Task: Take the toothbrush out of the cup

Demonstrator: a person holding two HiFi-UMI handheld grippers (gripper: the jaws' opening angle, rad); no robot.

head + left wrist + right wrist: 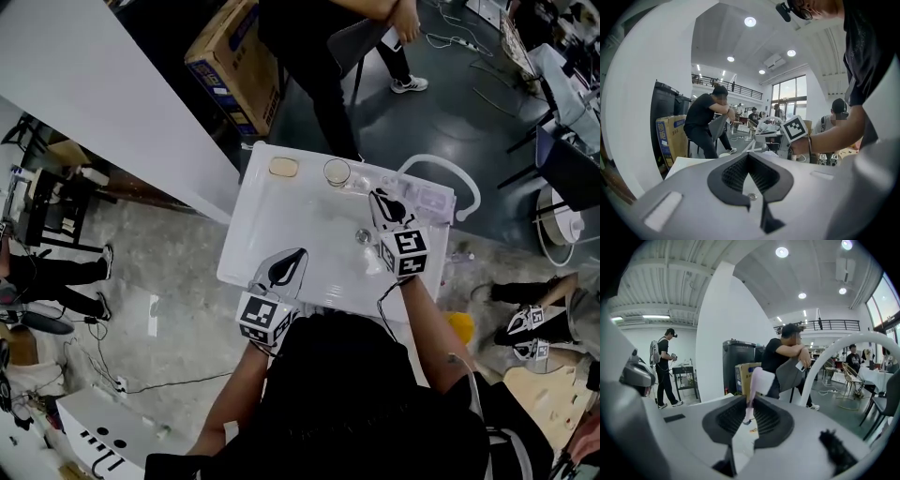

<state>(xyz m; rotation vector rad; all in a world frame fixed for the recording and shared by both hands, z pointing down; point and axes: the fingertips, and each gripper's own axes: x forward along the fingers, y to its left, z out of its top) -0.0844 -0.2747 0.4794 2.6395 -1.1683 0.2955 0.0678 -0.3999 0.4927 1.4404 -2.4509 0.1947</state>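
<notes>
Two grippers hang over the white rectangular worktop (300,214), with plenty of bare surface between them, right across the middle and down the left side. The near edge sits tight against the person working. The left edge runs close beside a slanting white wall panel (103,103), so there's little room out that way.

Along the far edge there's a beige oval soap bar (283,168) toward the left corner, with the clear glass cup (337,172) just beside it. Clear plastic pieces (424,200) crowd the far right corner, and a white curved pipe (457,175) arches over them. A small round metal drain (363,236) lies just left of the right gripper (377,194). Beyond the far edge are a person in black (309,56) and a cardboard box (230,61).

The right gripper is pinched on the pink-and-white toothbrush (756,380), which sticks up out of its tips. Those tips hover just right of the cup, near the far edge. The left gripper (749,155) hangs by the near edge, left of middle, with its tips together and nothing between them.
</notes>
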